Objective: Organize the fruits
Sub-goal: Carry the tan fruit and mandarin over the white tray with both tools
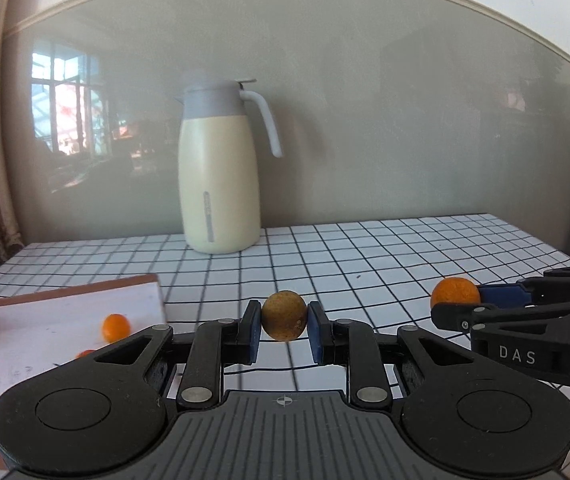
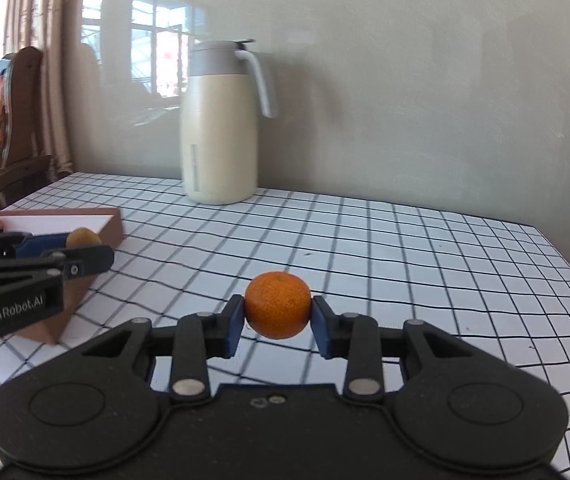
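Claws are both squeezed shut on fruit above the checked desk. Left claw holds a brownish-yellow fruit. Right claw holds an orange. Left of them sits a brown tray with more small oranges inside. Far back stands a cream jug by the wall.

My left hand-held gripper and right hand-held gripper both clamped on fruit, side by side, tilted slightly down.
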`<action>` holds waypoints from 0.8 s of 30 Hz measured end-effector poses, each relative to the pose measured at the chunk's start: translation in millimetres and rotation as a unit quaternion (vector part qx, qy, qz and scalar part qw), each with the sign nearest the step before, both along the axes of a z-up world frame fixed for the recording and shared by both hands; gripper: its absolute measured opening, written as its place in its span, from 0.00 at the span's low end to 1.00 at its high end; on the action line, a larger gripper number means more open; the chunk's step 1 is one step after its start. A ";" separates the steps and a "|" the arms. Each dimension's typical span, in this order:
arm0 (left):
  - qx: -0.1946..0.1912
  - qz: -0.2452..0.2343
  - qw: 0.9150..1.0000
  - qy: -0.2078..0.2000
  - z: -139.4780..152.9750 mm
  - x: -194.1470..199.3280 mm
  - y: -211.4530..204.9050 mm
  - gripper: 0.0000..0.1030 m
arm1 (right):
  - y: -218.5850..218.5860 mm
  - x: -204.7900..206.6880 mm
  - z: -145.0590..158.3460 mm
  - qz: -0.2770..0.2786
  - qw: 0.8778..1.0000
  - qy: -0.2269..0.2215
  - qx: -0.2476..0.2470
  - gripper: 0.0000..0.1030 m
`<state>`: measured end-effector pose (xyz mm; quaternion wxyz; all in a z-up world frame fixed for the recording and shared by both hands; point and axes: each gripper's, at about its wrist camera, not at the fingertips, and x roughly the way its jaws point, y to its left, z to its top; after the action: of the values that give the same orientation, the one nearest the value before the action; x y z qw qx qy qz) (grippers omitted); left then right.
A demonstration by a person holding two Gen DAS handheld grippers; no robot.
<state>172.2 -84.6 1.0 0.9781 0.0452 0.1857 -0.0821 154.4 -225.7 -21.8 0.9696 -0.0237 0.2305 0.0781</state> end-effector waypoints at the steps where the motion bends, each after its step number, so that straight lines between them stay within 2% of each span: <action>1: 0.001 0.004 1.000 -0.004 2.1 -3.8 4.9 0.24 | 4.9 -3.3 2.2 0.005 1.000 -0.003 -0.001 0.26; 11: 0.011 0.050 0.998 -0.027 12.6 -39.0 60.9 0.24 | 62.1 -21.9 25.2 0.076 0.997 -0.033 -0.001 0.26; 17: 0.002 0.091 0.995 -0.038 19.4 -47.0 98.7 0.24 | 104.9 -25.2 30.6 0.121 0.992 -0.043 -0.007 0.26; 24: -0.003 0.131 0.990 -0.044 21.0 -52.1 139.7 0.24 | 140.1 -22.8 33.4 0.147 0.988 -0.047 -0.010 0.26</action>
<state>120.2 55.1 21.9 0.9877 0.0212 0.1468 0.0485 131.7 -85.6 11.6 0.9571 -0.0702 0.1797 0.2162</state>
